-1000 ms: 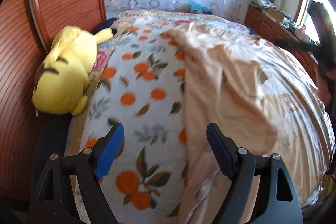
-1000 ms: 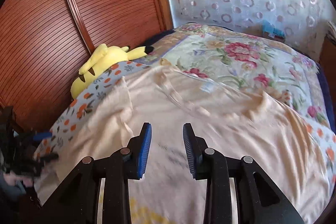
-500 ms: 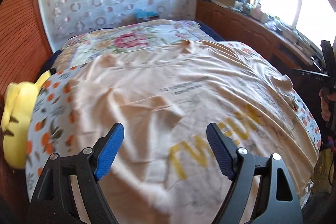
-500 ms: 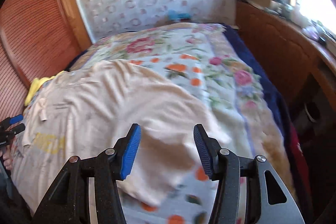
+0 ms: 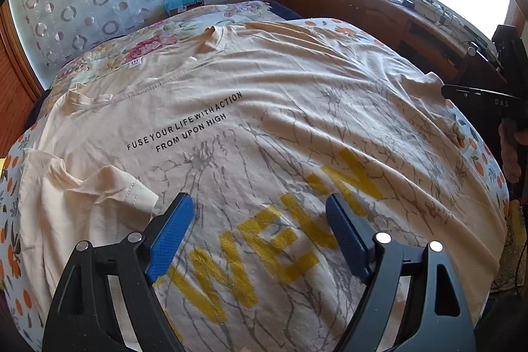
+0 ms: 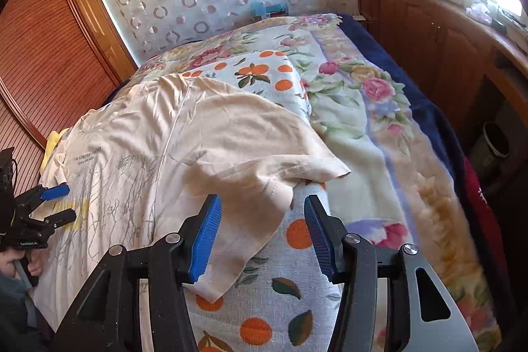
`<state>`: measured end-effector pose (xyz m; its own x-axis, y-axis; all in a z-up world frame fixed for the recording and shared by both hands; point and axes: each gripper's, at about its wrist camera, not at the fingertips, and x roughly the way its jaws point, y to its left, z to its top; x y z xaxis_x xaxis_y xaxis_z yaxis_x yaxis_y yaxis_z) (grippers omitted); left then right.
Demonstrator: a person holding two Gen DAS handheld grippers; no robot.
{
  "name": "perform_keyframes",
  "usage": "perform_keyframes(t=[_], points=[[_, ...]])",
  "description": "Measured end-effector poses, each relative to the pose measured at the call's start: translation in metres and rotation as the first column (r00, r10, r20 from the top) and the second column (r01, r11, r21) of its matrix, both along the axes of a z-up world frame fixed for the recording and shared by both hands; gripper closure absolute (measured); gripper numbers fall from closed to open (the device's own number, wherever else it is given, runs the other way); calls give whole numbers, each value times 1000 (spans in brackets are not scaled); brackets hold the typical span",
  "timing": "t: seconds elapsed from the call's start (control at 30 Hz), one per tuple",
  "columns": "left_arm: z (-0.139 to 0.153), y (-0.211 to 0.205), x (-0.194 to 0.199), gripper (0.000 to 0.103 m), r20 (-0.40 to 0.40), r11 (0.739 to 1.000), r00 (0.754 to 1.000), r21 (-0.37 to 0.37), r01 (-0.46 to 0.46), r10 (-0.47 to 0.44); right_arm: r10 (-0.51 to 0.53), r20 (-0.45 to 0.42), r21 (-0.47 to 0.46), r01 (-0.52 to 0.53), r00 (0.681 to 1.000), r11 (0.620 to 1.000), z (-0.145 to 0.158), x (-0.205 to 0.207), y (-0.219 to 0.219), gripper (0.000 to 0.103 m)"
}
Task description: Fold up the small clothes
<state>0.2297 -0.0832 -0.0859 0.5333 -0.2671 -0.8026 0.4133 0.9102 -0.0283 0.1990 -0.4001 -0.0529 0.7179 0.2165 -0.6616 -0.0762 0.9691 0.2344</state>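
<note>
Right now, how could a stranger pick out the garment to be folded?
Look at the bed under the window. On its orange-print blanket a cream T-shirt lies spread flat. Nothing else there carries big yellow letters and small black lines of text.

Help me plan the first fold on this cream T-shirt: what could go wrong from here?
1. The near sleeve lies crumpled and turned over; folding now could trap that bunch inside.
2. The right gripper stands open with only the loose sleeve edge between its pads; a shallow pinch may slip off.
3. The T-shirt lies wrinkled on a soft orange-print blanket, which might get grabbed too.
</note>
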Motion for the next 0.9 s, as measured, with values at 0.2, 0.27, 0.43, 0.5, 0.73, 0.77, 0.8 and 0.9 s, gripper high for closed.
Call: perform_keyframes(t=[0.2, 0.27, 0.43, 0.5, 0.73, 0.77, 0.8, 0.9], points=[[-3, -2, -1, 17, 31, 1000, 1000, 13, 2, -2, 14, -15, -24, -14, 1000, 1000, -4, 7, 2, 49], [-2, -2, -1, 17, 30, 1000, 1000, 12, 1, -2, 13, -11, -45, -13, 1000, 999, -4, 7, 2, 49], [-3, -2, -1, 17, 31, 1000, 1000, 12, 1, -2, 10, 5, -106, -10, 1000, 994, -2, 9, 6, 69], [-3, -2, -1, 17, 31, 1000, 1000, 13, 1, -2, 12, 6, -117, -12, 1000, 993, -1, 10, 7, 86], [-3, -2, -1, 17, 30, 1000, 1000, 13, 2, -2, 67, 74, -78, -61, 995, 995, 23, 4, 15, 100], [-3, -2, -1, 17, 30, 1000, 1000, 12, 2, -2, 78, 99, -78, -71, 992, 994, 32, 2, 19, 100], [-2, -2, -1, 17, 30, 1000, 1000, 13, 2, -2, 96, 124, -74, -87, 988, 993, 42, 0, 24, 100], [-1, 1, -1, 17, 17, 1000, 1000, 13, -14, 14, 187, 182, -60, -179, 965, 982, 70, -7, 52, 100]])
